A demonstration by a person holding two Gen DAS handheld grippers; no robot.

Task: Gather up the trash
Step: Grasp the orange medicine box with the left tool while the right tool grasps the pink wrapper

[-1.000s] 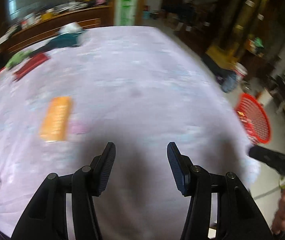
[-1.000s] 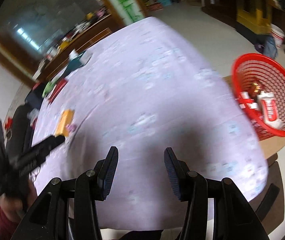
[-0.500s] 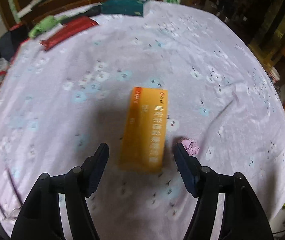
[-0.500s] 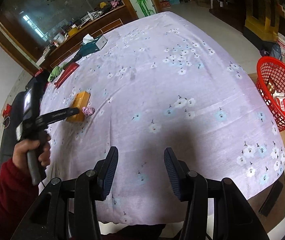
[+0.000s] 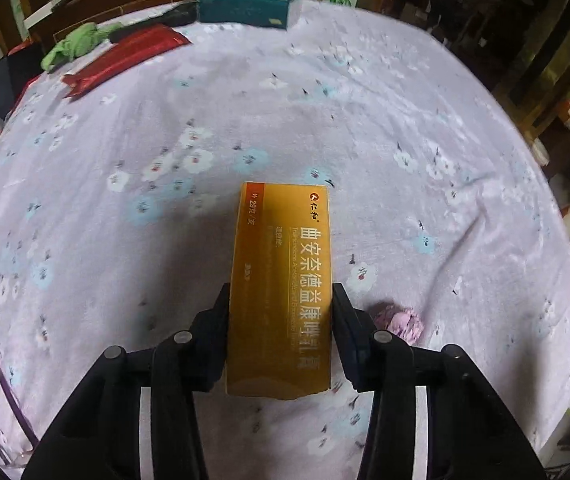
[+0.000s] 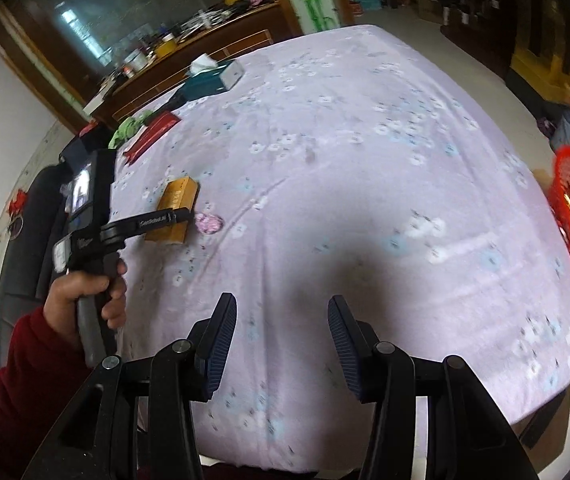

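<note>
Left tool (image 5: pixel 281 312) advanced, now clamping orange box (image 5: pixel 283 280); right tool (image 6: pixel 283 320) spread, empty.

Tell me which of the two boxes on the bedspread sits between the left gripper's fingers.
The orange box, lying flat between the left gripper fingers; the teal tissue box sits far off.

A desk (image 5: pixel 365 92) draped in a lilac cloth with pale flowers carries an orange box (image 5: pixel 285 280) lying flat, with a crumpled pink scrap (image 5: pixel 399 318) just beside it. At the far edge lie a red packet (image 5: pixel 125 56), a green rag (image 5: pixel 73 44) and a teal tissue box (image 5: pixel 245 10).
</note>
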